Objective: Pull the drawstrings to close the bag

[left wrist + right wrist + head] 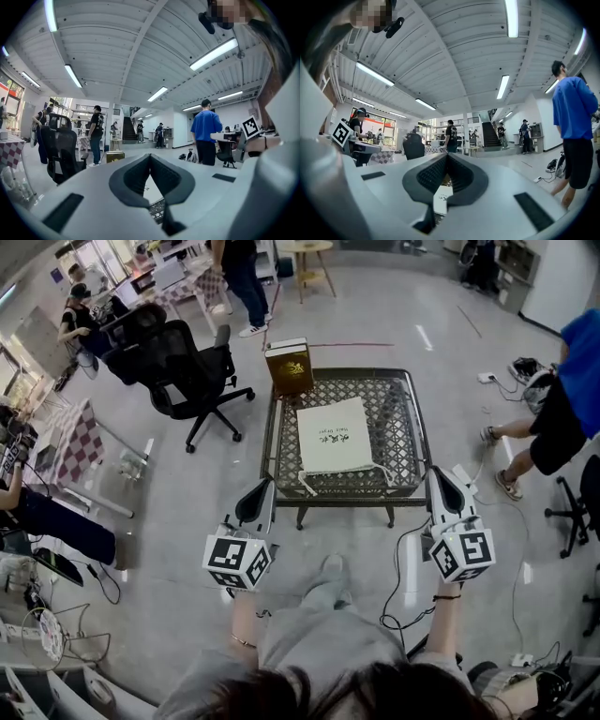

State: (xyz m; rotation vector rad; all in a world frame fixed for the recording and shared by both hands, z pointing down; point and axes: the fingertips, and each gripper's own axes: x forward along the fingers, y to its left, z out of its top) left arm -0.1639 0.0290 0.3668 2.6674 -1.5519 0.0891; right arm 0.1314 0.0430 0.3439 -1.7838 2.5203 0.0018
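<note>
The white bag (333, 435) lies flat at the middle of the mesh table (413, 418), its drawstrings (308, 486) trailing toward 6 o'clock. A brown box (289, 366) stands at its 11 o'clock. The left gripper (266, 483), at 7 o'clock, and the right gripper (436, 471), at 4 o'clock, are both clenched and empty.

The person wore a soft grey top (323, 652) and light grey trousers (323, 596), with a pale shoe (331, 564) below. Dark hair (375, 697) showed at the bottom edge. A thin band (242, 641) went round the left wrist and a dark band (447, 596) round the right wrist. The left gripper (267, 482) and the right gripper (435, 471) were smooth pale grey plastic with black ribbed pads (133, 176). Each had a white cube with black square markers: the left cube (237, 562) and the right cube (462, 554).
</note>
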